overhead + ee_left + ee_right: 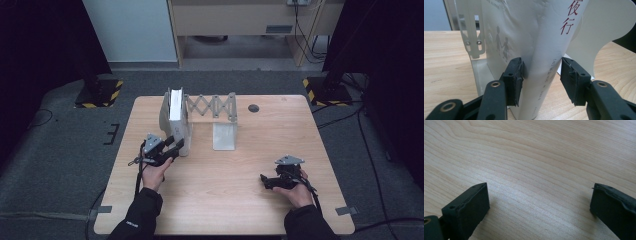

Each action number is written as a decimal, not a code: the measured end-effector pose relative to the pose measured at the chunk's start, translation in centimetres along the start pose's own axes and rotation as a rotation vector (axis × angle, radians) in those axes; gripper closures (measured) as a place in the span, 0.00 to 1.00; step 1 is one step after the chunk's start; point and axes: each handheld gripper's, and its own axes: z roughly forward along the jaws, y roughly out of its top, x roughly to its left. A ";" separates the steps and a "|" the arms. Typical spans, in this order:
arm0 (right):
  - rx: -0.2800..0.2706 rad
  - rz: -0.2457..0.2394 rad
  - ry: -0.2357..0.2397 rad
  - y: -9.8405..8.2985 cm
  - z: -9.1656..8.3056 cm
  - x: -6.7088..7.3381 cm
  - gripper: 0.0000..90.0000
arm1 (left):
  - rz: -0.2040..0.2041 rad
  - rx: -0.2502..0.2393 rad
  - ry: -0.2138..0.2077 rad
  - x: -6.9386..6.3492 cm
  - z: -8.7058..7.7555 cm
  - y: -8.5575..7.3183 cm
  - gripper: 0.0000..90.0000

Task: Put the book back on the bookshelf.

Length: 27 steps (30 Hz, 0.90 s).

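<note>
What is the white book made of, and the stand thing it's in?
The book looks like paper with a matte white cover: it dents softly where the left gripper fingers pinch it. The rack looks like painted metal, probably: thin, stiff plates, riveted joints, a slight sheen.

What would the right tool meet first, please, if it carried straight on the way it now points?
Most likely the bare light wooden tabletop: the right tool, jaws open and empty, looks along the wood with nothing ahead. In the high view it points toward the person's left, though depth is unclear.
</note>
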 end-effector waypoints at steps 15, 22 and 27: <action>0.002 0.002 0.002 0.0 0.0 0.0 0.03 | -0.016 0.005 -0.036 0.4 0.9 0.1 0.52; 0.002 0.002 0.003 0.0 0.0 0.0 0.03 | -0.012 0.036 -0.022 0.6 -0.3 0.1 0.50; 0.001 0.001 0.003 0.0 0.0 0.0 0.03 | -0.015 0.062 -0.010 1.3 -2.0 -0.1 0.48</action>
